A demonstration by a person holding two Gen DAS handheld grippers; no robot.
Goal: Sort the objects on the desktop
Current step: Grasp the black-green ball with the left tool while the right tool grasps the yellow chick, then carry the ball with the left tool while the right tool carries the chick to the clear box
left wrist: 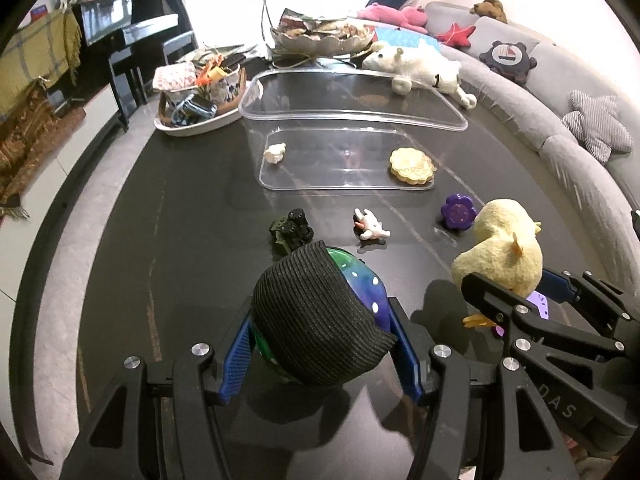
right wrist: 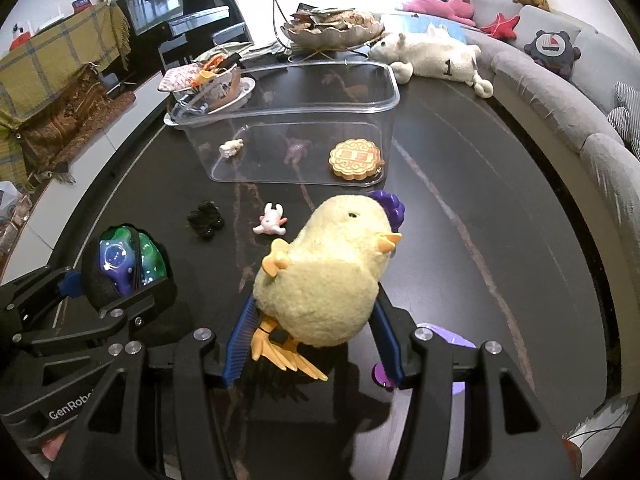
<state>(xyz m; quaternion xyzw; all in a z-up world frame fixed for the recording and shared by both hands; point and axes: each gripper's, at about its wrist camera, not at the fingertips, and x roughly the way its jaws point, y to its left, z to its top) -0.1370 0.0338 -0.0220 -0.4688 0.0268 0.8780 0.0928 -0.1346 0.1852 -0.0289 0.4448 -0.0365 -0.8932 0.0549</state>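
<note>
Two toys held off dark table (left wrist: 160,220) — left gripper (left wrist: 320,344) clamped on black-capped green-purple ball (left wrist: 316,320), right gripper (right wrist: 310,332) clamped on yellow plush duck (right wrist: 324,276). Clear bin (left wrist: 352,116) at 12 o'clock holds mooncake (left wrist: 412,165), small white figure (left wrist: 275,153). Before bin: black toy (left wrist: 291,229), bunny figure (left wrist: 370,227), purple flower (left wrist: 459,210).

both views ride low over the dark table (left wrist: 180,240), each looking forward and steeply down along its own hand-held gripper toward the clear bin (left wrist: 352,120) and the window beyond. the left view sits left of the right; both share the bin, table middle and sofa (right wrist: 560,92).
</note>
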